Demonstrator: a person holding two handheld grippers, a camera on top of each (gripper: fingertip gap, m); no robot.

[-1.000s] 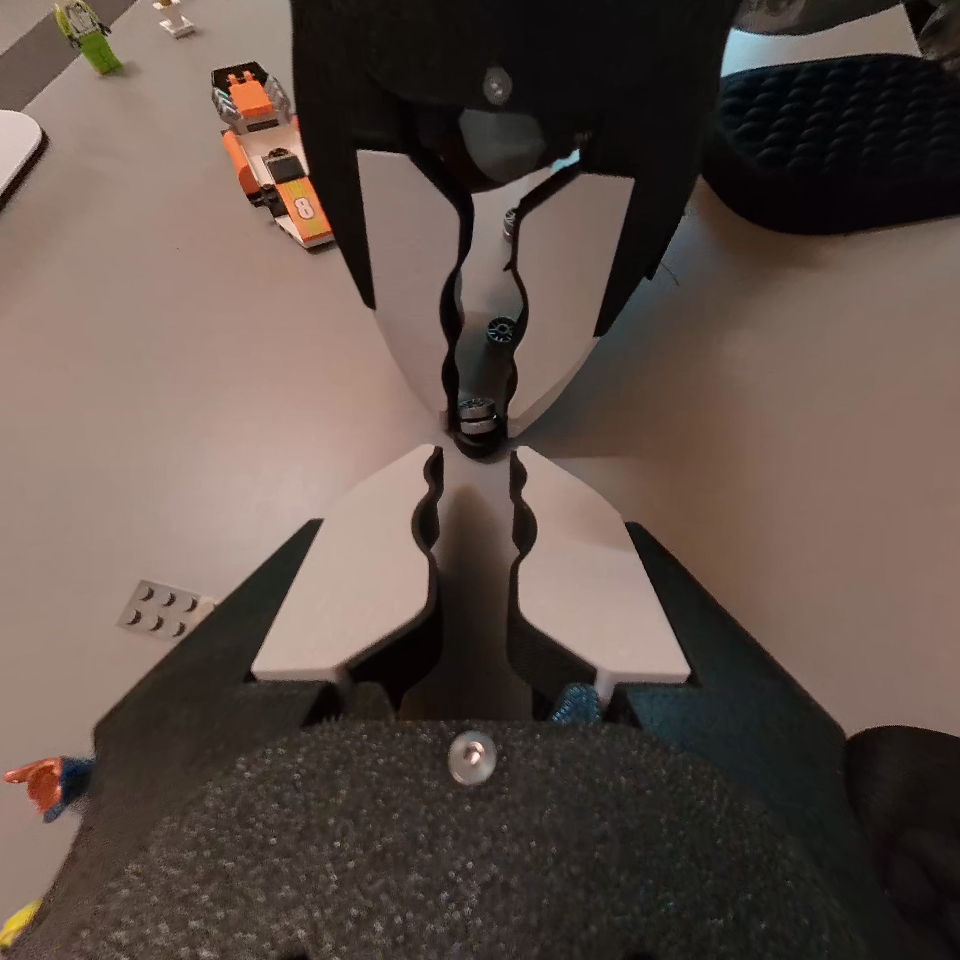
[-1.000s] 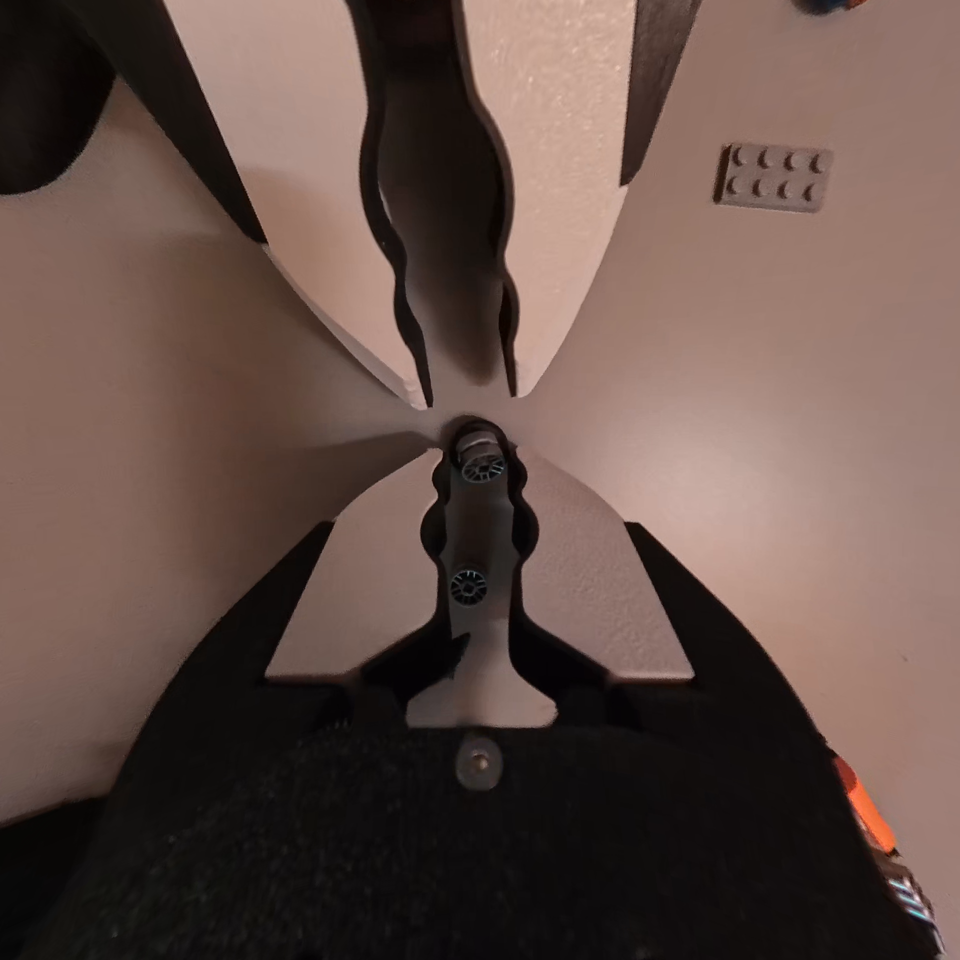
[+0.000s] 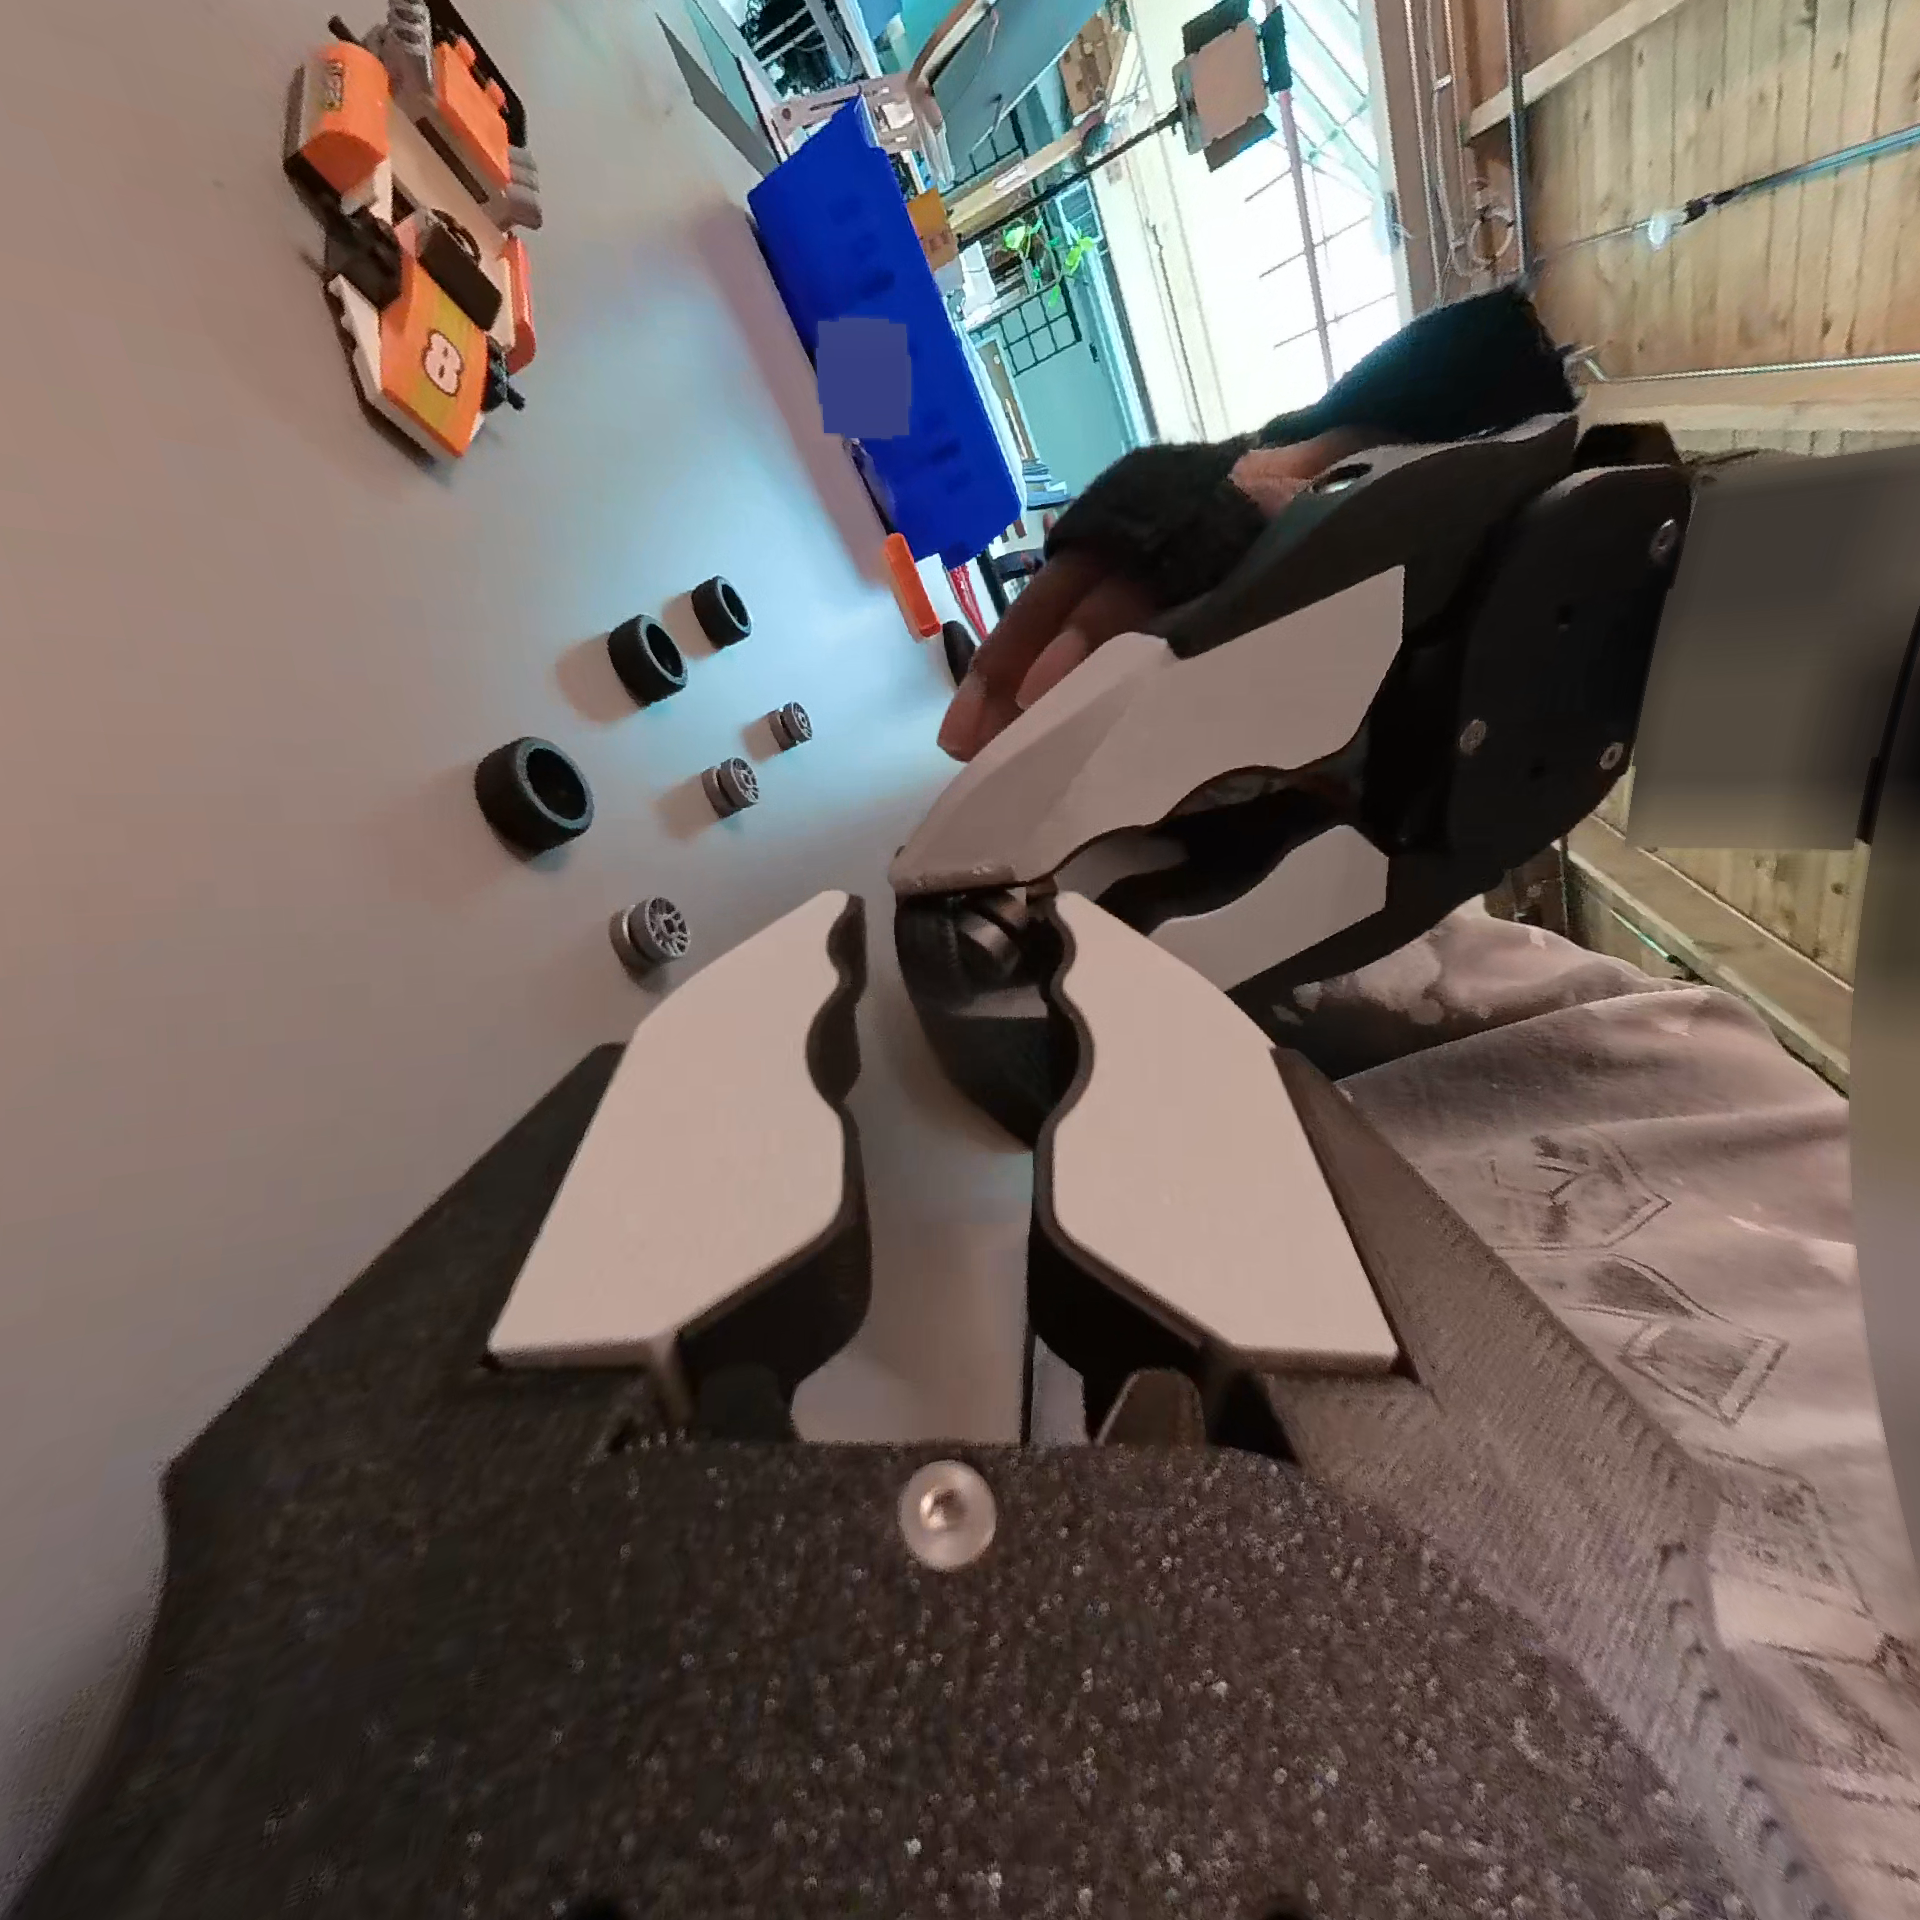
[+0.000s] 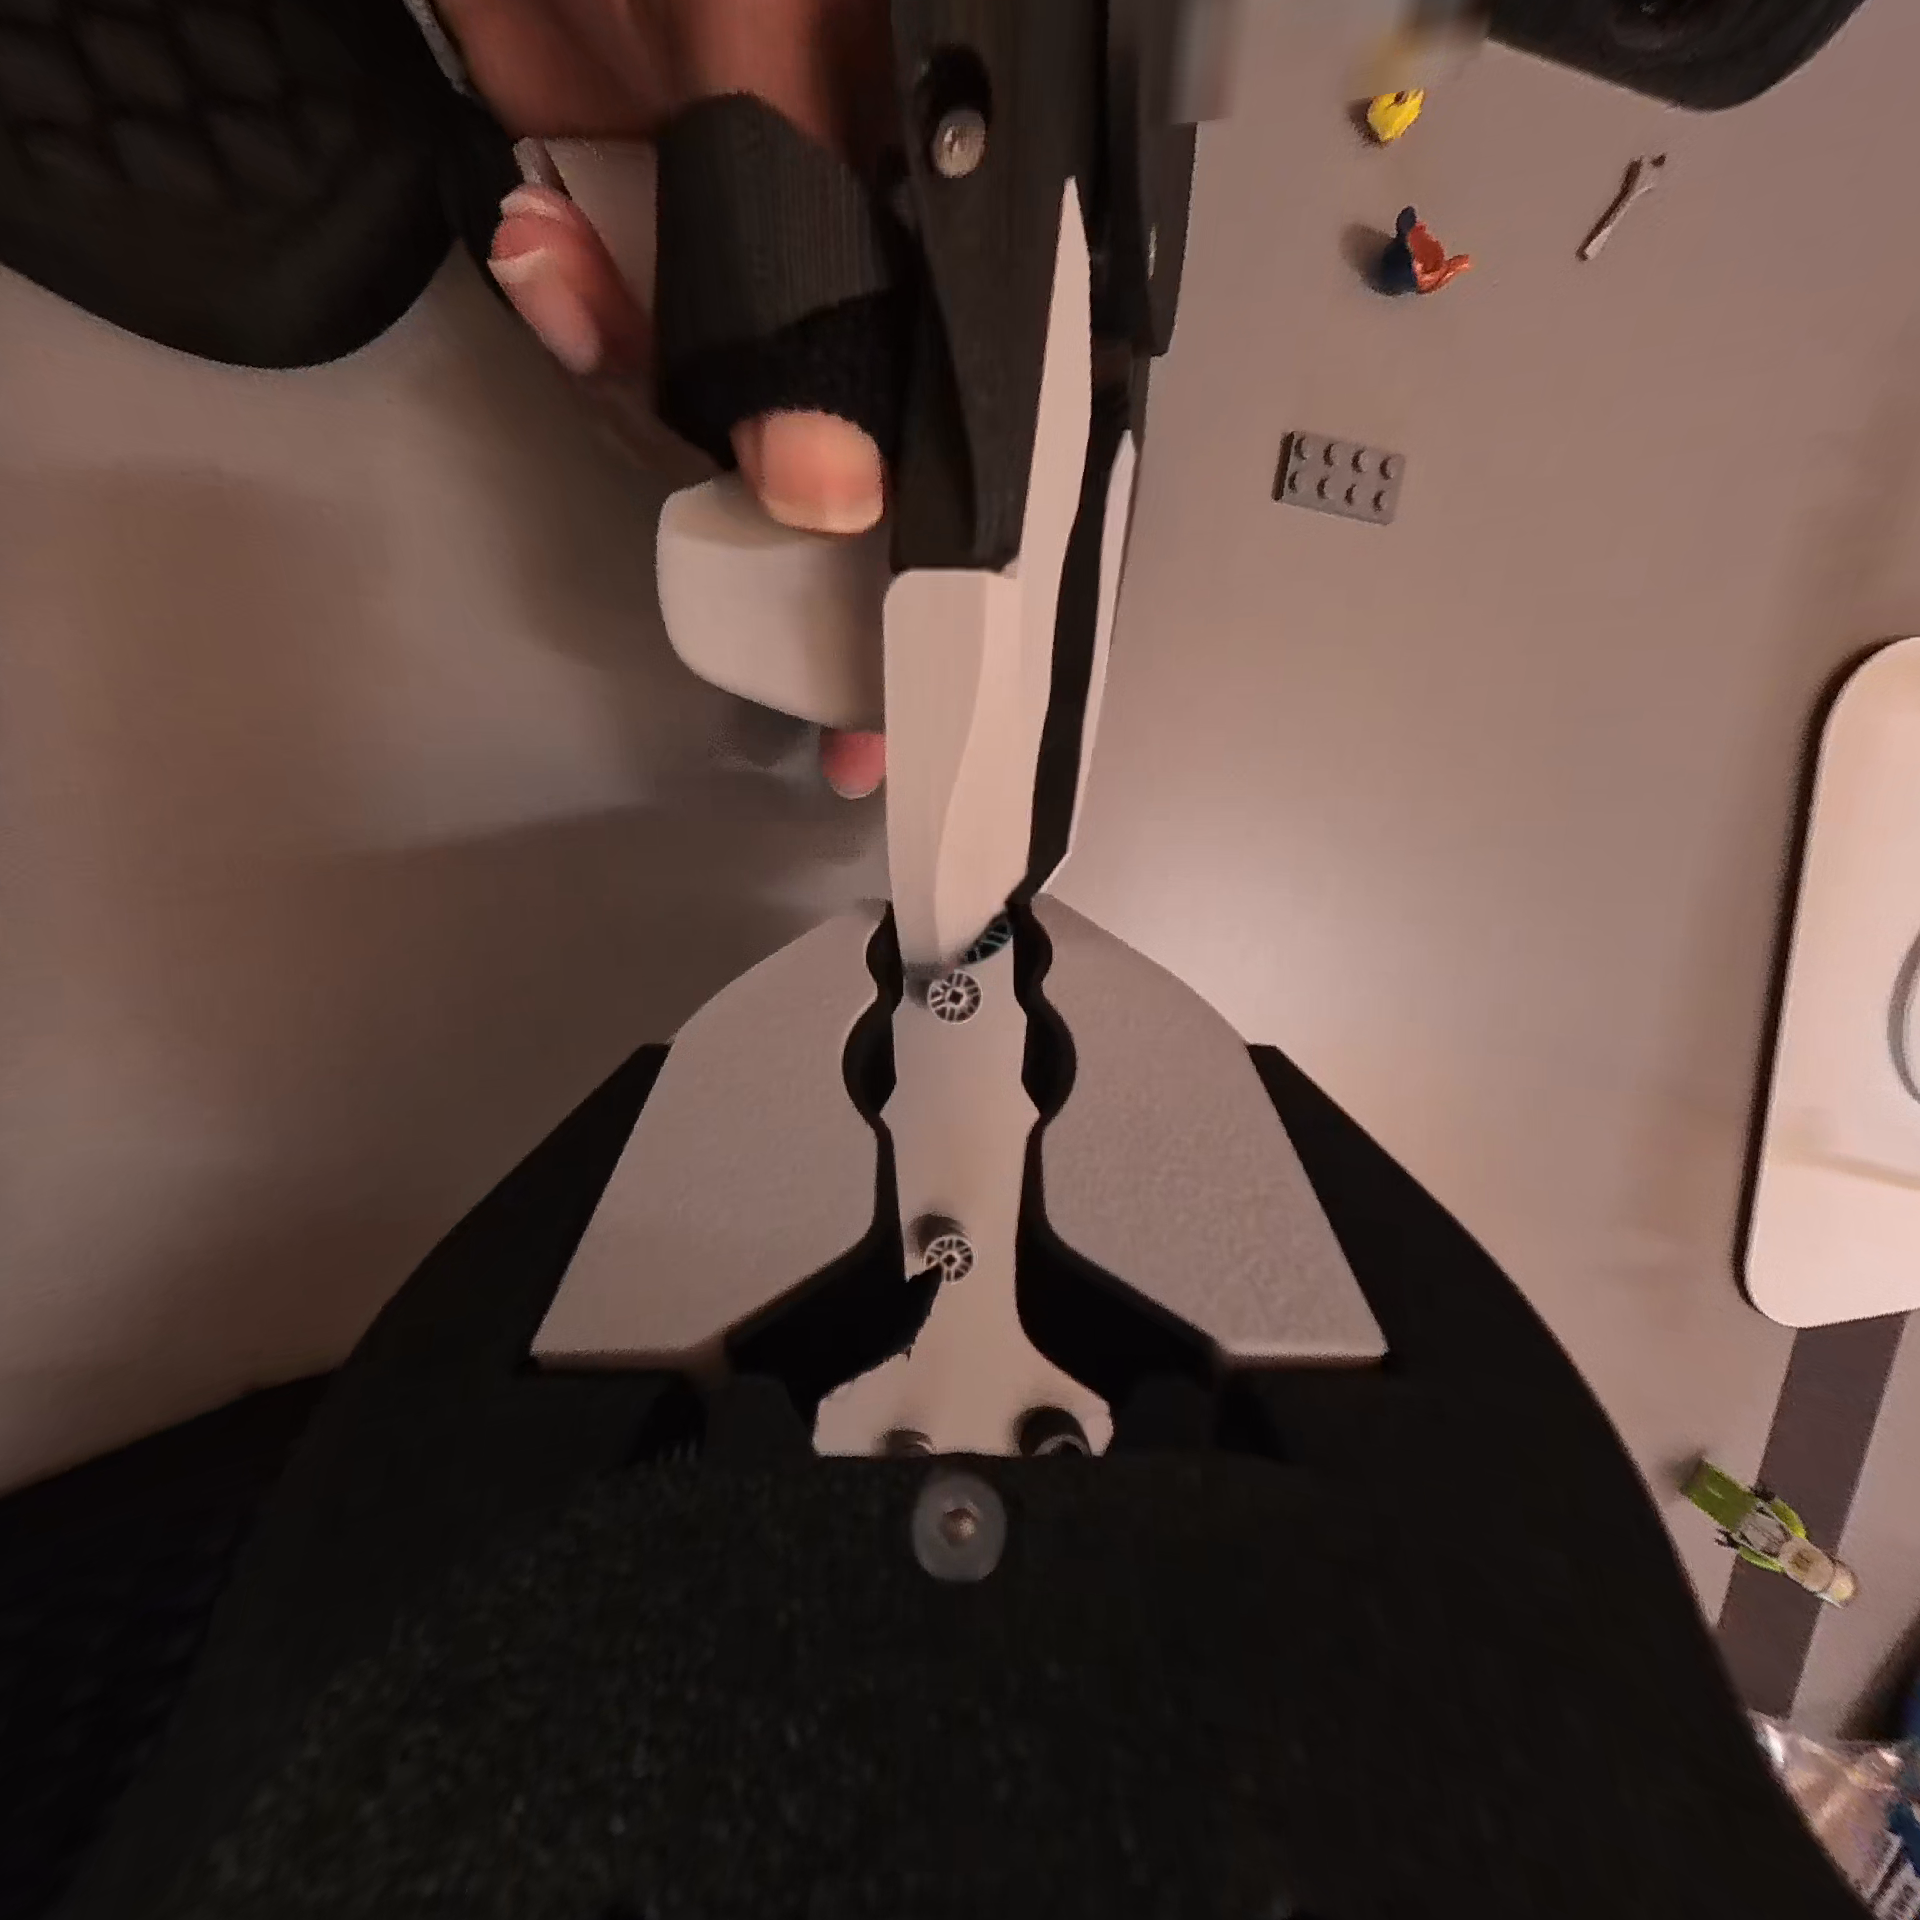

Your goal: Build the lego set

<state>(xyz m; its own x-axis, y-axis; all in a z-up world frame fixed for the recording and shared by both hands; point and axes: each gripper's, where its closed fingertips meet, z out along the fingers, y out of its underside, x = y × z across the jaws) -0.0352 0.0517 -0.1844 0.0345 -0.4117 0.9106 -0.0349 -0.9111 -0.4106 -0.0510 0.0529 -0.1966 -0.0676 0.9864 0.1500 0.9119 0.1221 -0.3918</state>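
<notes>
A small black wheel, a tyre with a grey hub, sits where the two grippers meet above the table. My right gripper is shut on it; in the right wrist view only a dark edge of the wheel shows behind a left fingertip. My left gripper is turned on its side and open, its tips on either side of the wheel, with a thin gap on one side. The right gripper comes in from the right. The orange and white car body lies far off on the table.
Loose black tyres and grey hubs lie on the table near the grippers; one hub shows through my right fingers. A grey plate, a white tray, a green figure and a blue bin stand around. Left and right tips are no more than a few centimetres apart.
The left gripper has rolled onto its side and moved forward, so its tips now stand around the wheel. The right gripper still holds the wheel, with the same gap.
</notes>
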